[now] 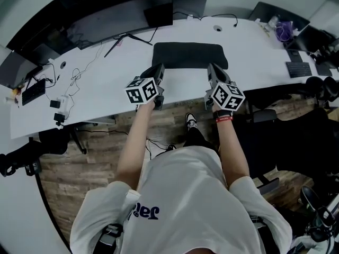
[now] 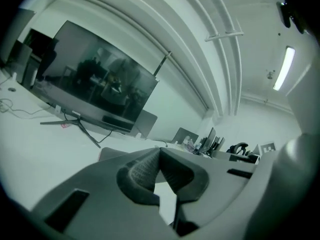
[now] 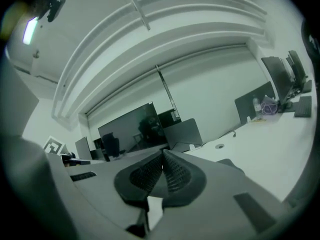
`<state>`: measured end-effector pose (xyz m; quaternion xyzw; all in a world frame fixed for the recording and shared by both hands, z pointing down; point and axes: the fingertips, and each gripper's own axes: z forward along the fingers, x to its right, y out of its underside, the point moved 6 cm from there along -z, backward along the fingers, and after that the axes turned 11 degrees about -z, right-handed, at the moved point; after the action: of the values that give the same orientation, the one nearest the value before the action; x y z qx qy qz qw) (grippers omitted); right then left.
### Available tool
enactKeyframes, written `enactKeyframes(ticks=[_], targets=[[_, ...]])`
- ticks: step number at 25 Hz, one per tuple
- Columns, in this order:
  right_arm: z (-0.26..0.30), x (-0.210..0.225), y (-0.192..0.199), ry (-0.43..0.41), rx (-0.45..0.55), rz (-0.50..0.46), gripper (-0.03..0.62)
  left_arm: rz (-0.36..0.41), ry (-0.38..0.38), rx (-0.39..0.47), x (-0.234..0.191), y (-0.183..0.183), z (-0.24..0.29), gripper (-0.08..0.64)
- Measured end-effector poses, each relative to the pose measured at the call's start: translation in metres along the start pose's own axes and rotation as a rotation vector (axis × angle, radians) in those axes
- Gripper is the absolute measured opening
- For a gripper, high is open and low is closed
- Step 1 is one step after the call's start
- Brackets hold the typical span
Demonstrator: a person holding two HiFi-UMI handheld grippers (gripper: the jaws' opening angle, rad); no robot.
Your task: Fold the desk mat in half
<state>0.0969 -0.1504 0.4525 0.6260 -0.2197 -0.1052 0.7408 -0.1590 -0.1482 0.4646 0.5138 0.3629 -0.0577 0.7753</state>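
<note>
A dark desk mat (image 1: 189, 55) lies flat on the white desk (image 1: 100, 91), straight ahead of the person. My left gripper (image 1: 159, 69) rests at the mat's near left corner and my right gripper (image 1: 211, 69) at its near right corner. Both tilt upward, so their cameras look over the desk toward the ceiling. In the left gripper view the pads of the left gripper (image 2: 160, 152) meet, with nothing visible between them, and a strip of mat (image 2: 111, 154) shows beyond. The right gripper (image 3: 162, 155) is likewise shut, with the mat (image 3: 229, 163) just past it.
A wide monitor (image 1: 119, 16) and a laptop (image 1: 189, 4) stand at the desk's back. Loose cables and small devices (image 1: 66, 97) lie at the left. A keyboard (image 1: 298, 69) and clutter sit at the far right. The desk's front edge runs just under both grippers.
</note>
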Motion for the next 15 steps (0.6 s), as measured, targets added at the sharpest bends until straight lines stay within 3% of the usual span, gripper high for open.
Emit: enactKeyframes(ticks=[15], targets=[[-0.051, -0.036, -0.009, 0.052, 0.012, -0.242, 0.001, 0.318, -0.078, 0.076, 0.030, -0.008, -0.058, 0.020]])
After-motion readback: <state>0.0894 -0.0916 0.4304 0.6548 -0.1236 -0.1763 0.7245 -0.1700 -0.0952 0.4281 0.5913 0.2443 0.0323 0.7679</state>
